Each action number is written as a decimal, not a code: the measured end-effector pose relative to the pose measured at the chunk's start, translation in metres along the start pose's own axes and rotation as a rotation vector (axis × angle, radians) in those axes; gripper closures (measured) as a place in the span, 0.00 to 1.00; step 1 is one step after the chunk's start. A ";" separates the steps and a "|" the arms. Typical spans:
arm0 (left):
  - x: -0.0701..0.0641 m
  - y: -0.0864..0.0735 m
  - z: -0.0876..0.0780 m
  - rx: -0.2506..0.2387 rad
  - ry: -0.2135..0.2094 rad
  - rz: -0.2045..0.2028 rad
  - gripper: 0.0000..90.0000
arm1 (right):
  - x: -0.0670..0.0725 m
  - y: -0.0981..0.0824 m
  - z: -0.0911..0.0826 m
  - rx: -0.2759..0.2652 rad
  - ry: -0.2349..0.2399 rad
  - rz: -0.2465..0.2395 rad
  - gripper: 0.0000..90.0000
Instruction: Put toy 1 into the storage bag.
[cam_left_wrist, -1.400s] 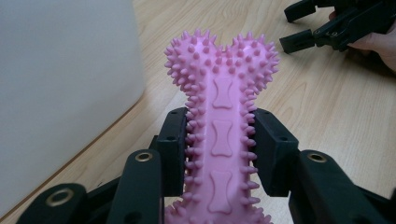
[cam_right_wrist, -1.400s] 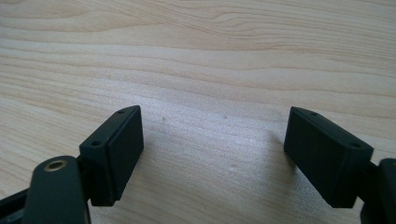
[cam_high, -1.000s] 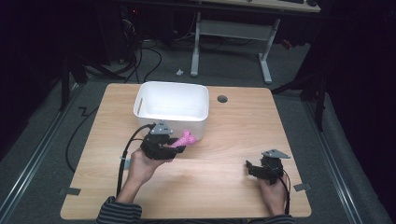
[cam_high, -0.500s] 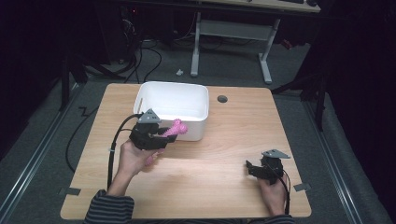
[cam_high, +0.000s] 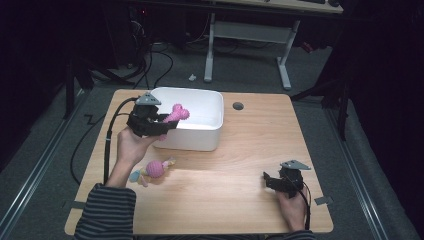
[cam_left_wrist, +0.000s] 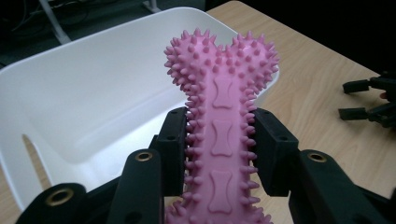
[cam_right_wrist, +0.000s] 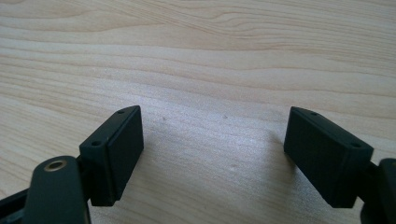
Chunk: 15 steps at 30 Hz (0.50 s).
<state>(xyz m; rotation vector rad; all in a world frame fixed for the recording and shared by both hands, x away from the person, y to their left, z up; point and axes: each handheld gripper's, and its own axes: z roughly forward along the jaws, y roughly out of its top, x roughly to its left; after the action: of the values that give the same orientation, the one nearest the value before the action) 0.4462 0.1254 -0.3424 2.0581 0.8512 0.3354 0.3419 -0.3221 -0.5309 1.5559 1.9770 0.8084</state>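
My left gripper (cam_high: 165, 123) is shut on a pink spiky rubber bone (cam_high: 176, 114) and holds it over the near left rim of the white bin (cam_high: 207, 125). In the left gripper view the bone (cam_left_wrist: 223, 116) stands between the two black pads, its knobbed end above the bin's (cam_left_wrist: 84, 93) inside. A second toy, a pink knitted ball with pale blue and yellow ends (cam_high: 152, 170), lies on the table below my left wrist. My right gripper (cam_high: 270, 180) rests low near the table's front right, open, with bare wood between its fingers (cam_right_wrist: 116, 149).
The wooden table (cam_high: 250, 145) has a round cable hole (cam_high: 238, 106) right of the bin. A black cable (cam_high: 107, 145) trails from the left gripper off the table's left side. A desk frame stands on the floor behind.
My left gripper has carried the pink bone up and away from me, from the table in front of the bin to over its rim, uncovering the knitted toy. The right gripper has stayed put.
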 end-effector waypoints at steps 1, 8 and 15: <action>0.002 0.001 0.001 -0.002 0.006 -0.003 0.66 | 0.000 0.000 0.000 0.000 0.000 0.000 0.22; 0.020 0.008 0.012 0.019 0.072 -0.007 0.66 | 0.000 0.000 0.000 0.000 0.000 0.000 0.22; 0.033 0.010 0.031 0.030 0.089 -0.015 0.66 | 0.000 0.000 0.000 0.000 0.000 -0.001 0.22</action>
<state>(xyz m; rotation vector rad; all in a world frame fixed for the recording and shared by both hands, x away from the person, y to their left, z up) 0.4912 0.1249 -0.3551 2.0760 0.9300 0.4113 0.3419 -0.3222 -0.5308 1.5551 1.9775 0.8080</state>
